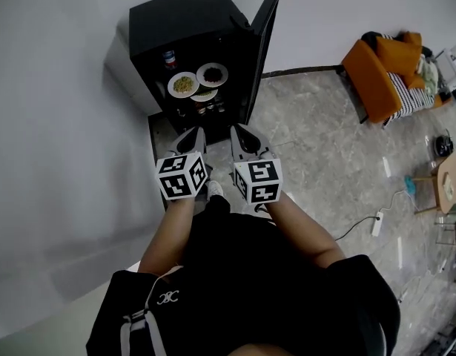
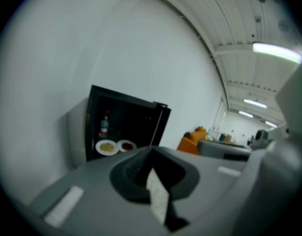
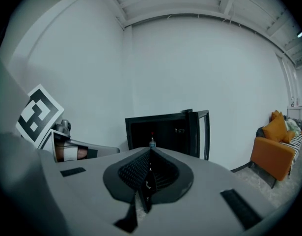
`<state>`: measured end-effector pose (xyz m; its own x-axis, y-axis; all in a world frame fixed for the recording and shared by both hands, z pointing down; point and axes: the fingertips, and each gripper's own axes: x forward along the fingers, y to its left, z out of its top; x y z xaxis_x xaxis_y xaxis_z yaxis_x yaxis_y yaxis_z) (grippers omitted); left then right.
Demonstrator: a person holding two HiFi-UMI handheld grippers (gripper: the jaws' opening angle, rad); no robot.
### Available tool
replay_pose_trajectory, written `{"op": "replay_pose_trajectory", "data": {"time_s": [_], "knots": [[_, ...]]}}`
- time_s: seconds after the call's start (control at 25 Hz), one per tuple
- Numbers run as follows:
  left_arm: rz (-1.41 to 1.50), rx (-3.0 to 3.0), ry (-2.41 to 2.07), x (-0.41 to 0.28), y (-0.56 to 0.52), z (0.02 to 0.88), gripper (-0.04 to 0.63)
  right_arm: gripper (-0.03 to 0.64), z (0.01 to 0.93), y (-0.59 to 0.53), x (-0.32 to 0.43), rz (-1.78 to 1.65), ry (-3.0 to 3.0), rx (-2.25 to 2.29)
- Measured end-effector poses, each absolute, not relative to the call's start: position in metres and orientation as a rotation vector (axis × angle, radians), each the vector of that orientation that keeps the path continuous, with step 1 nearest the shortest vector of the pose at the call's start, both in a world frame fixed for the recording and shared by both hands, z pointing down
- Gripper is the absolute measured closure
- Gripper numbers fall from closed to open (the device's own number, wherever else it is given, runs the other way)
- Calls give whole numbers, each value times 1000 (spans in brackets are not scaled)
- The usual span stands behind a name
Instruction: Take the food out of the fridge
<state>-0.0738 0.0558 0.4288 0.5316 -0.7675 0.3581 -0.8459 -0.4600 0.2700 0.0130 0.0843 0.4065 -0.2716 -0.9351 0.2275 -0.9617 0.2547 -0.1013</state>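
Both tongs are shut tight with nothing between their jaws. The left tongs (image 1: 196,133) and the right tongs (image 1: 241,133) sit side by side at the centre of the head view, tips aimed toward the top of the frame at the open fridge (image 1: 184,17).

The fridge is a small black box on the floor against the white wall, in the upper centre of the frame and well apart from the tips. Its door (image 1: 262,47) is swung wide and stands edge-on along the right side of the opening.

The food sits on a shelf inside. A plate of yellowish food (image 1: 183,84) is on the left, and a plate of dark red food (image 1: 212,73) is just beside it on the right. A third plate (image 1: 205,95) is partly tucked beneath them, its contents hard to tell. A bottle (image 1: 169,58) stands upright behind them at the left of the compartment.

The plates lie almost dead ahead of the left tongs and up and to the left of the right tongs. The left looks nearer the yellowish plate and the right nearer the red one. The plates are round and have no long axis, so the rim facing the opening is probably the place to pinch. Either pair must open first. The door's edge stands close to the right tongs' line of approach, so that side likely needs to keep left of it.
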Motion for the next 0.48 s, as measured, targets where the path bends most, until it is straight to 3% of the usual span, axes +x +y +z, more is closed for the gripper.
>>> {"op": "replay_pose_trajectory", "data": {"time_s": [0.48], "knots": [[282,2319,-1223,-62,-75,452,597,618,406,-54,22,327,-2348,1872]]}}
